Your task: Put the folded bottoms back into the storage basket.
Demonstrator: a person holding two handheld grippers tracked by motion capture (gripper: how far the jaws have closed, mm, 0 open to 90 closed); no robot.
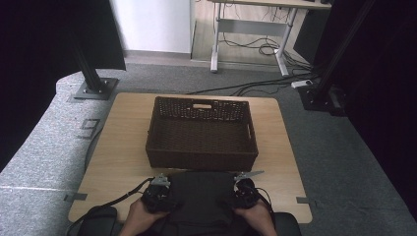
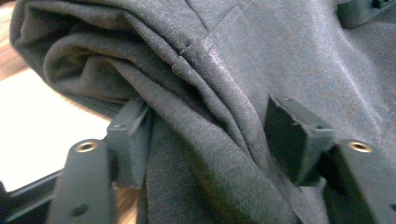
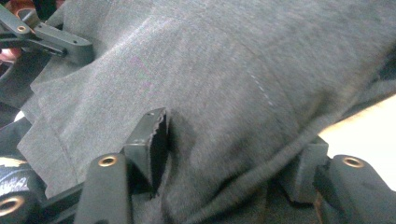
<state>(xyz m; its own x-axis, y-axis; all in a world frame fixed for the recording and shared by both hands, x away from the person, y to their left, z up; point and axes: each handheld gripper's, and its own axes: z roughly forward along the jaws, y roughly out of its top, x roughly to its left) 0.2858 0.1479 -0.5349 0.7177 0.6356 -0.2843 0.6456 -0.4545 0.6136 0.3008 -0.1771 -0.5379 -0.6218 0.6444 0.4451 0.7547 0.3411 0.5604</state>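
A folded dark grey garment (image 1: 201, 194) lies at the near edge of the wooden table (image 1: 120, 147), between the person's two hands. My left gripper (image 1: 168, 194) is at its left side and my right gripper (image 1: 235, 194) at its right side. In the left gripper view, the garment (image 2: 210, 60) bunches in folds between my left gripper's (image 2: 210, 123) two jaws, which press into it. In the right gripper view, my right gripper (image 3: 231, 140) closes on the garment's (image 3: 233, 70) thick edge, one jaw on top, the other under the fold.
A dark brown woven basket (image 1: 201, 104) stands in the middle of the table, just beyond the garment, and nothing lies in it. Bare wood runs along both sides of it. Cables, a desk frame and stand bases are on the carpet past the table.
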